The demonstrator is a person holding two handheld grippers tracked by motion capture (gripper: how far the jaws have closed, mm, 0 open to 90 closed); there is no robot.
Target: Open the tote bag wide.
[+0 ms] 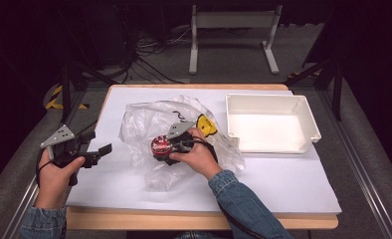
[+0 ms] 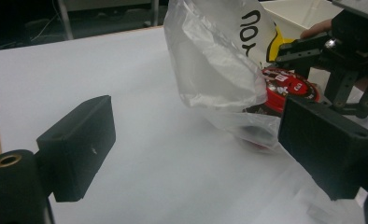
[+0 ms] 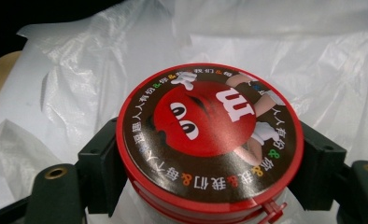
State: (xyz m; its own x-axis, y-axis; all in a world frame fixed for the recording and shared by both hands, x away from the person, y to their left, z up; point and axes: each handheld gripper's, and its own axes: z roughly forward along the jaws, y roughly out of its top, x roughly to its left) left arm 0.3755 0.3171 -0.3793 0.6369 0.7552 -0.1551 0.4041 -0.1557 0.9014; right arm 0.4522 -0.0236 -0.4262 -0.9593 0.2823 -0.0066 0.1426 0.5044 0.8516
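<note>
A round red candy tub (image 3: 210, 140) with a cartoon face on its lid sits between my right gripper's (image 3: 210, 175) jaws, which are shut on its sides. In the high view the tub (image 1: 160, 145) lies at the mouth of a clear plastic bag (image 1: 149, 122), with the right gripper (image 1: 168, 149) and hand over it. The left gripper view shows the tub (image 2: 289, 88) partly under the bag (image 2: 215, 70). My left gripper (image 1: 102, 152) is open at the table's left, apart from the bag, with nothing between its jaws (image 2: 191, 154).
A white empty tray (image 1: 271, 122) stands at the back right of the white sheet (image 1: 283, 179) that covers the wooden table. The bag has a yellow and black print (image 1: 206, 124). A white stand's legs and cables lie on the floor behind.
</note>
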